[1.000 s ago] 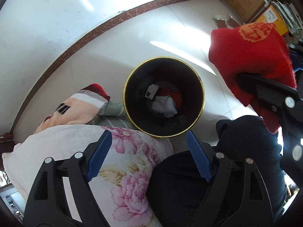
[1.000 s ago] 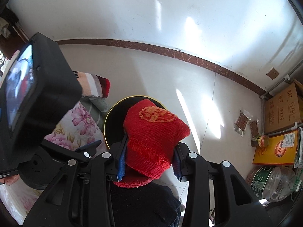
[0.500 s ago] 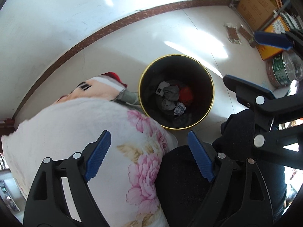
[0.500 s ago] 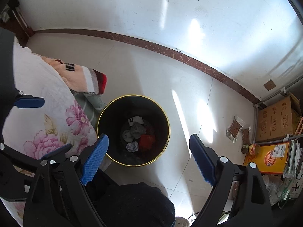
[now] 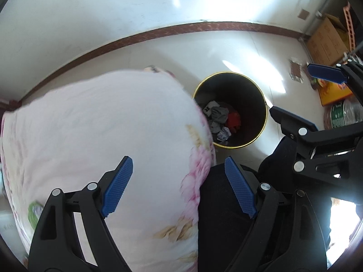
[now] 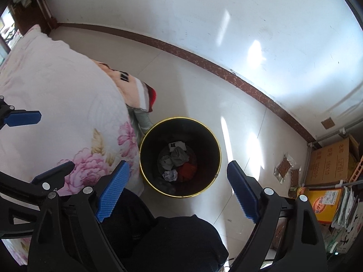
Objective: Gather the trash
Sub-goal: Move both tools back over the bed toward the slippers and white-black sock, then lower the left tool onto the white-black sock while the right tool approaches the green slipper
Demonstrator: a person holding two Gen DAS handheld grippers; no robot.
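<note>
Since 1 second ago: our right gripper [image 6: 178, 192] no longer grips the red knitted cloth [image 6: 186, 172]; its fingers have just been opening, with nothing between them, and the cloth lies in the black bin [image 6: 213, 145].

Left wrist view, our left gripper [image 5: 179, 187]: fingers wide, nothing held, hanging over the floral quilt [image 5: 102, 136] and a dark trouser leg [image 5: 220, 222].
Left wrist view, bin [image 5: 254, 104]: on the pale tiled floor [image 5: 158, 52], just beside the quilt's edge; red cloth [image 5: 233, 120] inside among grey and white scraps [image 5: 217, 113].
Left wrist view, right gripper [image 5: 299, 90]: at the right edge, fingers wide apart.

Right wrist view, right gripper: 2 blue pads spread wide, above the bin's near rim.
Right wrist view, trash: red cloth at the bin's bottom beside crumpled paper [image 6: 170, 175].
Right wrist view, floor [image 6: 204, 104]: cardboard box [image 6: 329, 165] and yellow packet [image 6: 324, 204] at right.
</note>
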